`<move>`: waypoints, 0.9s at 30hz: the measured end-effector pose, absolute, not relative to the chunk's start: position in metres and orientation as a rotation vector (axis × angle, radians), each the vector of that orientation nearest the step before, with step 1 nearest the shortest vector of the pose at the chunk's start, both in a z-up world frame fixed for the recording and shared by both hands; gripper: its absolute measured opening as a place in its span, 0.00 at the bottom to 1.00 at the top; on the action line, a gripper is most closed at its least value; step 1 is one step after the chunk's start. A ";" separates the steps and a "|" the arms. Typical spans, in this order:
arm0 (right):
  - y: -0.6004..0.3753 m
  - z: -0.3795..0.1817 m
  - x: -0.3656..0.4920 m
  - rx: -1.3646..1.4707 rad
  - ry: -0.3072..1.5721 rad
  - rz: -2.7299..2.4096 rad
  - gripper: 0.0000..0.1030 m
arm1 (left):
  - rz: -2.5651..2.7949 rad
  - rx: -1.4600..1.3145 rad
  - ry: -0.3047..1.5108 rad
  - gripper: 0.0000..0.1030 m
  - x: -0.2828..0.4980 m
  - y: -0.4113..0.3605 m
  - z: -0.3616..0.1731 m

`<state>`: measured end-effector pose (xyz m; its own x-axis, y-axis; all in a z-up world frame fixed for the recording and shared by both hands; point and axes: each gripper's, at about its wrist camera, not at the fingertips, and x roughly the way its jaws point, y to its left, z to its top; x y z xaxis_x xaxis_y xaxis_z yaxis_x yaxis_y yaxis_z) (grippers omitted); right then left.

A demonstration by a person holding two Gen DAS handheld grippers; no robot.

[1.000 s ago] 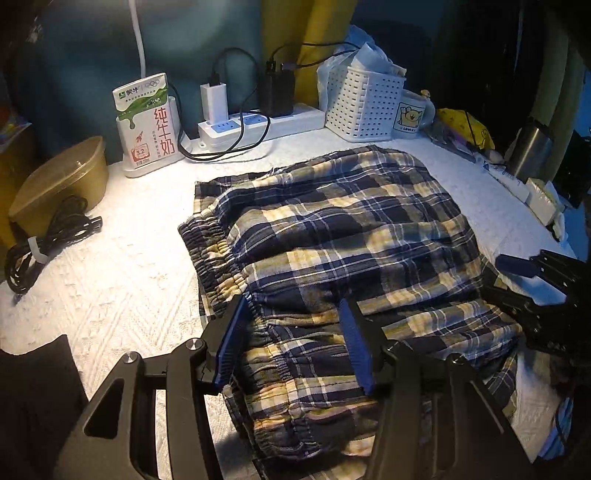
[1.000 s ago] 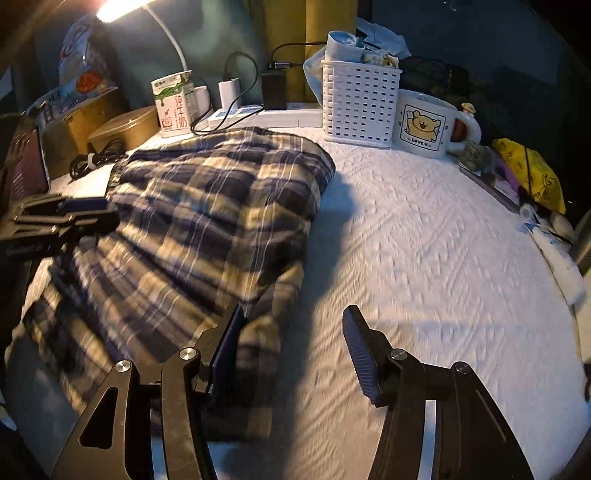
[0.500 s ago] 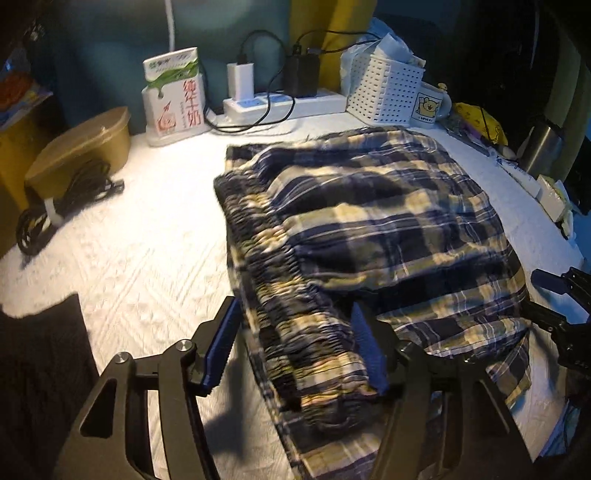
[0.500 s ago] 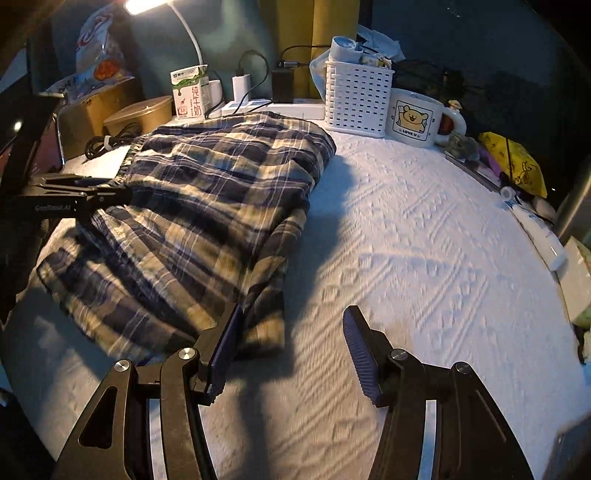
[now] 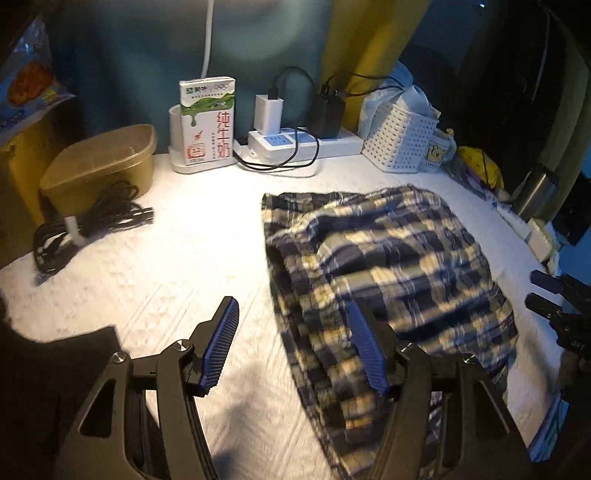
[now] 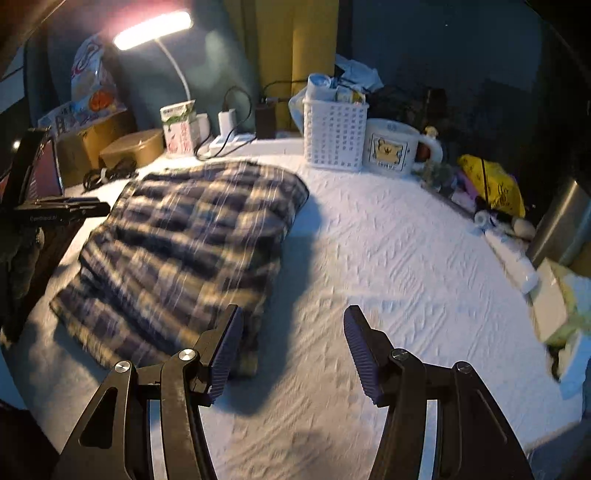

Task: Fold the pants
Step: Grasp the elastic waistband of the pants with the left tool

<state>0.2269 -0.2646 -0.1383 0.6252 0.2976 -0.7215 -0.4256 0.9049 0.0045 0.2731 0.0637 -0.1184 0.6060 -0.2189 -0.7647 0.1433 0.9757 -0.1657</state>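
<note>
Folded navy-and-cream plaid pants point(image 5: 388, 266) are laid on the white textured table cover point(image 5: 166, 266), with both grippers spread wide and empty.

The plaid is smeared by motion blur, and the near end of the pants is cut off behind the left gripper point(image 5: 291, 343). The long axis is seen running from the near edge toward the white power strip point(image 5: 303, 142). The right gripper point(image 6: 291, 350) is held over bare cover just beside the bundle. Only the right view shows the lit desk lamp point(image 6: 153, 29) and the white bear-print mug point(image 6: 395, 151).
</note>
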 end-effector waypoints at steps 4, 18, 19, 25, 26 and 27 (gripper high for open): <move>-0.255 -0.133 0.248 -0.165 0.776 0.434 0.57 | -0.227 -0.110 0.893 0.60 0.291 0.061 -0.121; -0.227 -0.139 0.329 -0.142 0.802 0.473 0.57 | -0.276 -0.167 0.956 0.60 0.344 0.060 -0.153; -0.226 -0.142 0.334 -0.135 0.806 0.474 0.57 | -0.278 -0.159 0.945 0.60 0.345 0.059 -0.153; -0.218 -0.161 0.364 -0.099 0.847 0.504 0.57 | -0.280 -0.085 0.928 0.59 0.351 0.047 -0.154; -0.216 -0.164 0.367 -0.097 0.852 0.511 0.57 | -0.277 -0.080 0.925 0.59 0.352 0.045 -0.154; -0.215 -0.165 0.369 -0.096 0.855 0.515 0.57 | -0.272 -0.070 0.919 0.59 0.353 0.043 -0.154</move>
